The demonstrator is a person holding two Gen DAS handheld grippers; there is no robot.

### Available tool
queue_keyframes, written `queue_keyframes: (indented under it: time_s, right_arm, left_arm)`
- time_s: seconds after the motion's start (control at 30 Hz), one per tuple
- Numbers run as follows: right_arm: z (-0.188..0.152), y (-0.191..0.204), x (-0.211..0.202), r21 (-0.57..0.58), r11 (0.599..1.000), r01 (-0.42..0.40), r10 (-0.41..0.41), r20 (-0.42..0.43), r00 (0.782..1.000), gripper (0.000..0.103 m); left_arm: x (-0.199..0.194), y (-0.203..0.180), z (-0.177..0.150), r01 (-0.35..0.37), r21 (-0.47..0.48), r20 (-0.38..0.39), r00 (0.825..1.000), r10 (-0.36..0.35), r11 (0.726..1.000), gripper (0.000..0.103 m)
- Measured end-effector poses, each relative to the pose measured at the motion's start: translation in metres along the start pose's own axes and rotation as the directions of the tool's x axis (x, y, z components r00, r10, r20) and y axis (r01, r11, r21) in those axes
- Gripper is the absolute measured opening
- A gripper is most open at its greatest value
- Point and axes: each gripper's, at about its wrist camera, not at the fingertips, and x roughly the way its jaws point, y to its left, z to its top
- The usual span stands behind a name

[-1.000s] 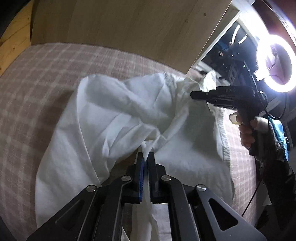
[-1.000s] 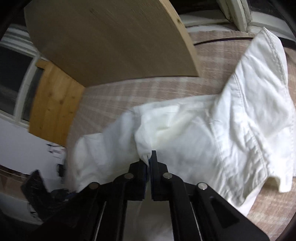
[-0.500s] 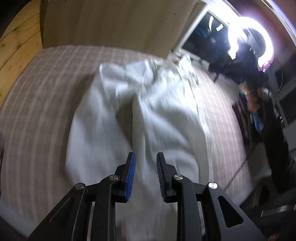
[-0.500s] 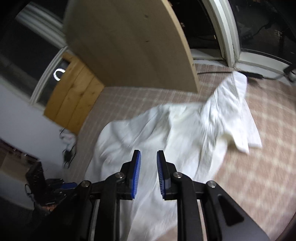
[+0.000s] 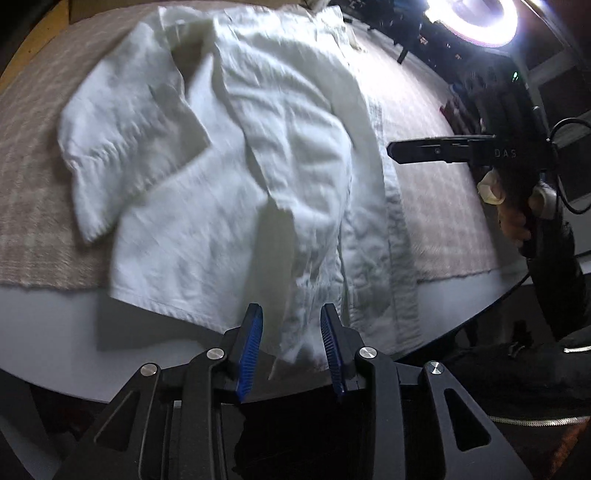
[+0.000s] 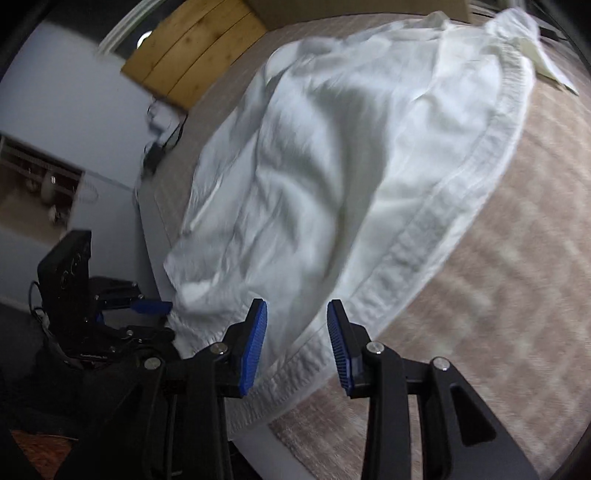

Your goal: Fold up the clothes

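Left wrist view: my left tongs (image 5: 291, 332) hang over the near edge of the table (image 5: 122, 332), their blue pads (image 5: 251, 347) apart and the jaws opening; the hem of a white shirt (image 5: 229, 206) shows in the gap beyond them, but the pads do not press on it. That shirt lies rumpled and spread across a checked cloth (image 5: 29, 192) on the table, one short sleeve (image 5: 122, 147) flung out to the left, its lower hem reaching past the cloth's edge onto bare tabletop. To the right, my right hand (image 5: 517, 218) grips the handle of the other tongs (image 5: 393, 150), which point level toward the shirt from just beside its edge. A ring light (image 5: 476, 18) glares at top right.

Right wrist view: my right tongs (image 6: 297, 339) likewise stand with blue pads parted and jaws opening, poised above the shirt's (image 6: 332, 177) thick seamed edge; nothing is clamped. The fabric billows up the frame, blurred. At lower left the left tongs (image 6: 155, 306) sit at the shirt's near corner, whether touching it I cannot tell. A wooden panel (image 6: 192, 55) stands past the table's far side.
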Motion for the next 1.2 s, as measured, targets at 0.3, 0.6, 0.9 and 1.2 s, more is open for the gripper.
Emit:
queue_keyframes:
  time_s: [0.3, 0.6, 0.9, 1.2]
  right_arm:
    - [0.001, 0.002, 0.02, -0.025, 1.0, 0.012, -0.013, -0.039, 0.999, 0.005]
    - [0.009, 0.01, -0.011, -0.066, 0.989, 0.131, -0.134, -0.049, 0.99, 0.007]
    - [0.005, 0.04, -0.03, -0.155, 0.974, 0.164, -0.155, 0.07, 0.985, 0.008]
    - [-0.011, 0.044, 0.033, -0.208, 0.972, 0.113, -0.146, -0.152, 0.978, 0.008]
  left_arm:
    - [0.003, 0.006, -0.004, 0.142, -0.048, 0.001, 0.99, -0.142, 0.989, 0.002]
    - [0.01, 0.001, -0.017, 0.122, -0.024, -0.061, 0.99, -0.123, 0.992, 0.013]
    - [-0.022, -0.027, 0.003, -0.007, 0.113, 0.068, 0.998, -0.001, 0.994, 0.035]
    - [0.005, -0.028, 0.003, -0.024, 0.159, -0.024, 0.999, 0.028, 0.987, 0.033]
